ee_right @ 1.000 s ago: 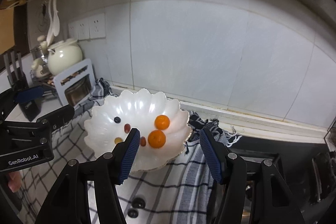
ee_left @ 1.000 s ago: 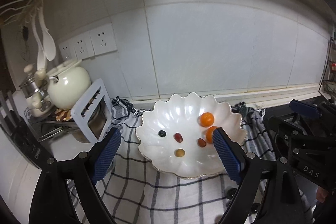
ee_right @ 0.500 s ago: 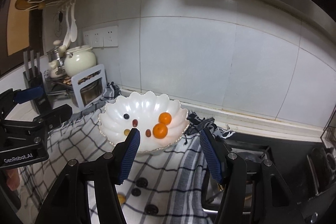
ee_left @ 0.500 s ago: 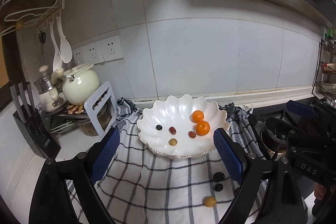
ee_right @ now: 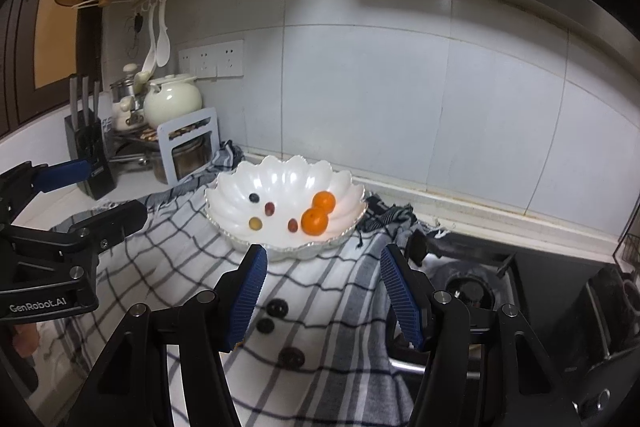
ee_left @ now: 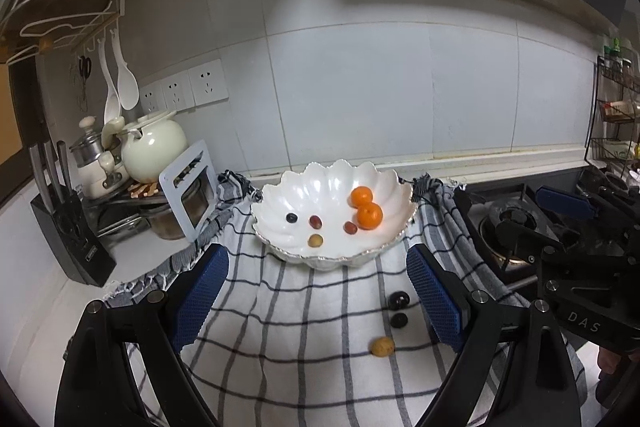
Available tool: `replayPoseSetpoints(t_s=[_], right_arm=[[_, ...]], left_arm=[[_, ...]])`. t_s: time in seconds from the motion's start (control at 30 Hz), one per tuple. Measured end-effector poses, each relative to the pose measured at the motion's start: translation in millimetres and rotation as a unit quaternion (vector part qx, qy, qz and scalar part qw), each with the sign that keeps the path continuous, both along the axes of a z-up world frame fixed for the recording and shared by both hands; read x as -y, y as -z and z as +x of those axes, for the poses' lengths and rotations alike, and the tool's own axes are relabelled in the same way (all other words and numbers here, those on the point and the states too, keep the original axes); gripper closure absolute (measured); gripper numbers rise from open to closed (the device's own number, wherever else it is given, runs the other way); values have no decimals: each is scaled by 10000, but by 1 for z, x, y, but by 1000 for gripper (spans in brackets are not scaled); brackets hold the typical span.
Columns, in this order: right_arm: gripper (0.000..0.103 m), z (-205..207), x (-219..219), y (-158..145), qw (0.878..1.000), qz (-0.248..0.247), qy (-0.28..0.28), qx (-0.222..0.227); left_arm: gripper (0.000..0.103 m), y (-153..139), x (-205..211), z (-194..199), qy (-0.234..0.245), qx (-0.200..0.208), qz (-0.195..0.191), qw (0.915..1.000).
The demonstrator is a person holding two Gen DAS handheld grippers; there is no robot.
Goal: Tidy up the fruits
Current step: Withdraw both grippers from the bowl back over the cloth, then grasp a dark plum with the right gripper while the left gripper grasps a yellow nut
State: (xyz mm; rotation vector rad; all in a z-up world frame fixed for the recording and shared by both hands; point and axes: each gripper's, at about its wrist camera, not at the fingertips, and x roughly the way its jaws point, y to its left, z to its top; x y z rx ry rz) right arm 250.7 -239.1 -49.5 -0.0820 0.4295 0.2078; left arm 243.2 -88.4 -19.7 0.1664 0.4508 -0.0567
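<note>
A white scalloped bowl [ee_left: 280, 247] [ee_right: 352, 187] rests on a checked cloth and holds two oranges [ee_left: 369, 215] [ee_right: 315, 221], a yellow grape [ee_left: 315, 240], two red grapes [ee_left: 315, 221] and a dark one [ee_left: 291, 217]. On the cloth nearer me lie two dark grapes [ee_left: 398, 300] [ee_right: 277, 308] and a yellow grape [ee_left: 382, 346]; a third dark grape [ee_right: 291, 356] shows in the right wrist view. My left gripper [ee_left: 316, 301] is open with nothing between its blue pads, well short of the bowl. My right gripper [ee_right: 324, 297] is open and empty too, over the cloth.
A knife block [ee_left: 70, 243], a cream teapot [ee_left: 154, 151] on a rack and a white stand [ee_left: 188, 187] crowd the left of the counter. A gas hob [ee_right: 480, 287] lies to the right of the cloth. A spice rack [ee_left: 616, 107] stands far right.
Both grippers have drawn back from the bowl, so it looks smaller and farther. The loose grapes on the cloth have come into view.
</note>
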Motion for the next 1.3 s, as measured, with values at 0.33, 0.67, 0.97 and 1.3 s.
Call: replayPoseSetpoints(t_s=[0.33,0.67,0.97,1.3], right_arm=[[43,-8,1,24,9997,-80,-105,-213],[43,-4,-2,48,9979,-103,-340,-543],[44,10,-7,71,9944,-33,-515,-919],[52,27,-13,100,9887,2,-637,-1355]], left_arm=[[12,25,7,-10,75,-177,101,9998],[16,50,8,-6,186,-377,23,9991],[26,77,10,4,333,-648,34,9973],[39,110,13,20,544,-1061,73,9928]])
